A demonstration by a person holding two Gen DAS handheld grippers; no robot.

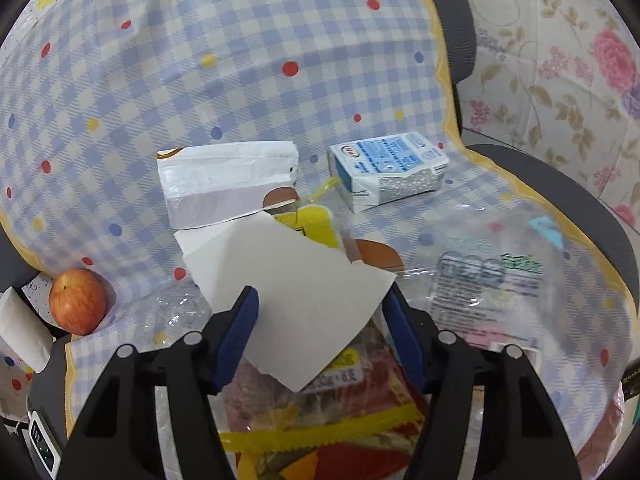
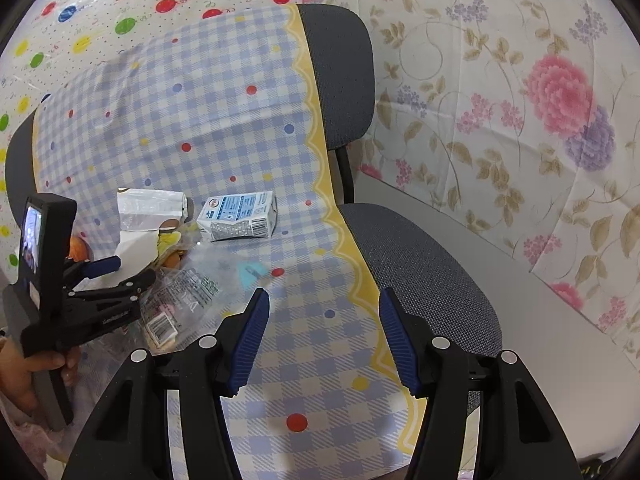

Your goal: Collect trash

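My left gripper (image 1: 320,308) is open, its fingers on either side of a torn piece of white card (image 1: 296,296) lying on a pile of trash. Under the card lie a red and yellow snack wrapper (image 1: 340,412) and a yellow wrapper (image 1: 316,224). A white flattened carton (image 1: 228,184) and a blue and white milk carton (image 1: 384,168) lie farther off. A clear plastic bag (image 1: 492,280) lies to the right. My right gripper (image 2: 322,340) is open and empty above the checked cloth (image 2: 304,360). The milk carton (image 2: 240,216) and left gripper (image 2: 116,276) show in the right wrist view.
An apple (image 1: 78,300) sits at the left edge of the checked cloth (image 1: 240,60). The cloth covers two grey chairs (image 2: 420,272), whose backs (image 2: 340,76) stand behind. A floral sheet (image 2: 520,120) hangs at the right. A small white device (image 1: 40,440) lies low at the left.
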